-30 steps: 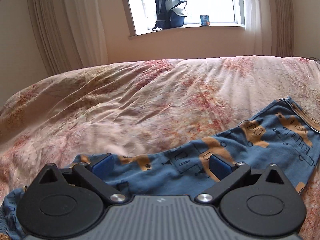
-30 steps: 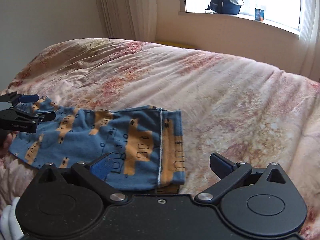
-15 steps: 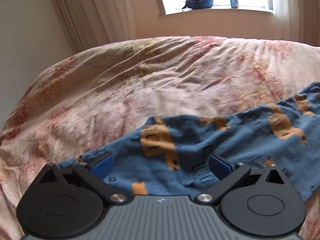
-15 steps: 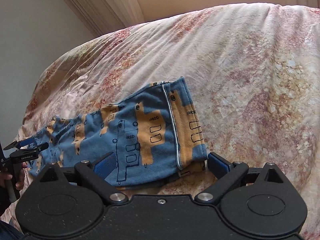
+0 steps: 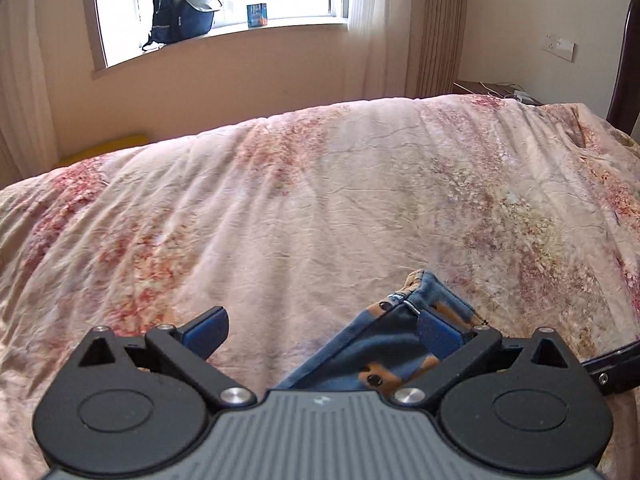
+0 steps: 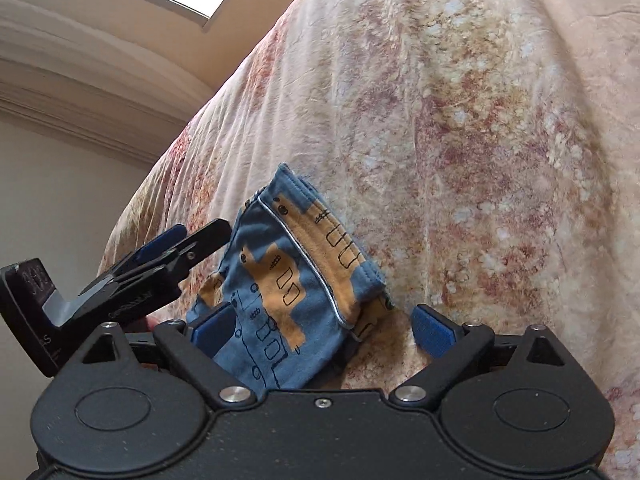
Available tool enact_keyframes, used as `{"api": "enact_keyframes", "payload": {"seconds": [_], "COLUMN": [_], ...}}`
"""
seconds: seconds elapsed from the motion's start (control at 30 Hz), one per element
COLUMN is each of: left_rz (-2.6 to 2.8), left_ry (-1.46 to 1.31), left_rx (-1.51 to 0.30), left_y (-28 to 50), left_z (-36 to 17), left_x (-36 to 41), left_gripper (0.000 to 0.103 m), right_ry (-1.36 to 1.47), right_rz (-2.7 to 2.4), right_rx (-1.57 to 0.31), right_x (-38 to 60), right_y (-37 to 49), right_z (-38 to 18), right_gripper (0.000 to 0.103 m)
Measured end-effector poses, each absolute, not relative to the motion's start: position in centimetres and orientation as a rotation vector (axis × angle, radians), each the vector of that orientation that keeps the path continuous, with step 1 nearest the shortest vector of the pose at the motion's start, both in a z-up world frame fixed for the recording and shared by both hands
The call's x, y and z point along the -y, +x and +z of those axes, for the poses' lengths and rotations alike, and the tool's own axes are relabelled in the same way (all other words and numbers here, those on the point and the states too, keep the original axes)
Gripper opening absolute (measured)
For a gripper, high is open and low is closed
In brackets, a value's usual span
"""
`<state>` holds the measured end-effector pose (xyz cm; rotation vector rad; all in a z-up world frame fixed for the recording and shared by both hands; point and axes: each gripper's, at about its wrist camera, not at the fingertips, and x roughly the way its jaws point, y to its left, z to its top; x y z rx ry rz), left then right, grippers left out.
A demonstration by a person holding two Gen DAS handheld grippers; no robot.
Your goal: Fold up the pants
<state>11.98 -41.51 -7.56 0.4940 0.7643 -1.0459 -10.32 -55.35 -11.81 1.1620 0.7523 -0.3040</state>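
Your left gripper [image 5: 322, 330] has its jaws wide apart, clamped on nothing. The pants [image 5: 384, 356] bunch up at the lower right of the left wrist view, their blue cloth lying against the inner face of the right-hand pad [image 5: 440, 330]; the left-hand pad sits over bare bedspread [image 5: 280, 200].

Your right gripper [image 6: 324, 328] is also spread wide. In its view the pants [image 6: 288, 280] lie folded at lower centre, overlapping the left-hand pad [image 6: 214, 326], while the right-hand pad is just beside the cloth's edge, over the bedspread [image 6: 480, 140]. You cannot tell from here whether either pad presses the fabric.

The left gripper [image 6: 182, 246] shows at middle left of the right wrist view, close beside the pants.

Beyond the bed, a backpack [image 5: 182, 4] and a small box [image 5: 257, 15] stand on the windowsill at upper left, curtains [image 5: 404, 28] hang at upper right.
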Motion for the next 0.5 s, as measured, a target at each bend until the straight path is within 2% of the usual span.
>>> {"api": "enact_keyframes", "payload": {"seconds": [0.1,0.17,0.23,0.33,0.43,0.5], "left_rz": [-1.012,-1.002,-1.004,-0.999,-0.992,-0.979], "left_ry": [0.453,0.457,0.468,0.478,0.459,0.435], "left_rx": [-0.851,-0.866,-0.853,-0.843,-0.867,-0.892], "left_y": [13.2,13.7,13.5,13.2,13.4,13.8], "left_z": [-9.4,-10.3,-10.7,-10.8,-10.5,-9.8], "left_x": [42.1,41.9,41.7,41.7,41.8,41.7], "left_gripper": [0.103,0.103,0.103,0.103,0.103,0.103], "right_ry": [1.178,1.191,1.202,1.257,1.289,1.257], "right_rz": [-0.321,-0.341,-0.360,-0.359,-0.375,-0.380], "right_rx": [-0.722,-0.725,-0.739,-0.726,-0.712,-0.707], "right_x": [55.8,56.1,56.4,56.9,57.2,57.0], "right_y": [-10.6,-10.9,-11.3,-11.9,-12.6,-12.7], "right_z": [-12.0,-12.4,-12.7,-13.0,-13.5,-13.1], "right_gripper": [0.073,0.049,0.035,0.032,0.019,0.015]}}
